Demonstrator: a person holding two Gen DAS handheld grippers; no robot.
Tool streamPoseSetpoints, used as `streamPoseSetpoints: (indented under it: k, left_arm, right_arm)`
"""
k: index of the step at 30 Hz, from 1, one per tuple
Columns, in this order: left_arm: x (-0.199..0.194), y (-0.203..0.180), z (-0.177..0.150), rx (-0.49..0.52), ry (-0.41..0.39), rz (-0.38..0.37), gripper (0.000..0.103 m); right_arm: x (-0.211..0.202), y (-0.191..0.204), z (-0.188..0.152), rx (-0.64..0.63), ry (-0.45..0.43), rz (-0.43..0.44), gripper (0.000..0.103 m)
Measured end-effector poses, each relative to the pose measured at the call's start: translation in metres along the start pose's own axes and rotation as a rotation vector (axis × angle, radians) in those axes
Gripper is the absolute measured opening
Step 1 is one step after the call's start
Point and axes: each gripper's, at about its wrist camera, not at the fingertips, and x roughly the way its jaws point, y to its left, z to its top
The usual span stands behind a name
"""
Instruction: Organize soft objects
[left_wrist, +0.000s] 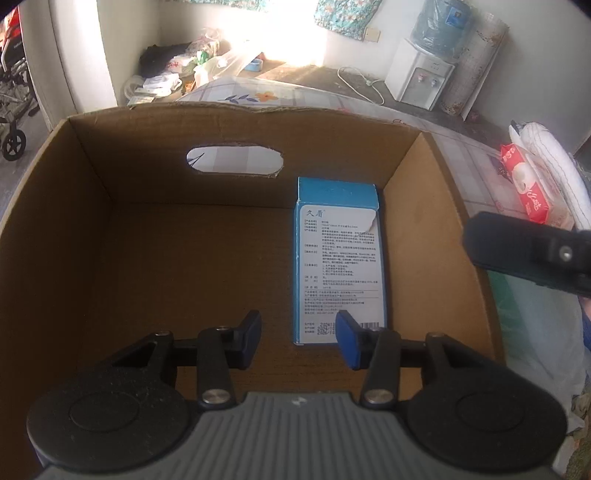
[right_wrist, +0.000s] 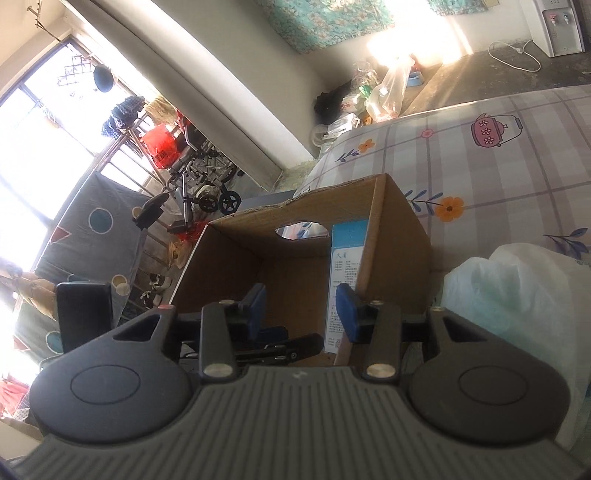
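Inside the brown cardboard box (left_wrist: 147, 258), against its right wall, your blue printed carton (left_wrist: 340, 258) lies flat; it looks light and crushable, so take its long edges. Both the left gripper (left_wrist: 299, 338) and the right gripper (right_wrist: 301, 314) gape empty.

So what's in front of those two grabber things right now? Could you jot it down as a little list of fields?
container: open brown cardboard box with an oval handle hole, sitting on a checked floral bedsheet
inside: blue and white printed carton, lying along the right wall
left gripper: open, empty, over the box
right gripper: open, empty
beside box: red tissue pack; white plastic bag
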Motion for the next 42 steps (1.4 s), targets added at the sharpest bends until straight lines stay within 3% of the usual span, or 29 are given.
streamPoseSetpoints:
  k: [7, 12, 19, 28, 36, 42]
  left_arm:
    - [0.021, 0.013, 0.007, -0.085, 0.080, -0.007, 0.045]
    - [0.020, 0.003, 0.007, -0.066, 0.071, -0.003, 0.046]
    - [-0.016, -0.007, 0.003, -0.027, -0.022, 0.076, 0.065]
    - [-0.107, -0.040, -0.017, 0.040, -0.274, 0.146, 0.077]
    - [-0.164, -0.097, -0.027, 0.123, -0.404, 0.029, 0.082]
    - [-0.157, -0.171, -0.018, 0.277, -0.389, -0.064, 0.082]
  right_arm:
    - [-0.025, -0.016, -0.003, 0.017, -0.041, 0.029, 0.042]
    - [-0.041, -0.024, -0.008, 0.041, -0.070, 0.042, 0.042]
    - [-0.059, -0.028, -0.020, 0.051, -0.096, 0.046, 0.045]
    - [-0.121, -0.030, -0.035, 0.036, -0.170, -0.002, 0.054]
    - [-0.200, -0.060, -0.050, 0.048, -0.256, -0.123, 0.056]
    - [-0.241, -0.102, -0.054, 0.115, -0.299, -0.197, 0.056]
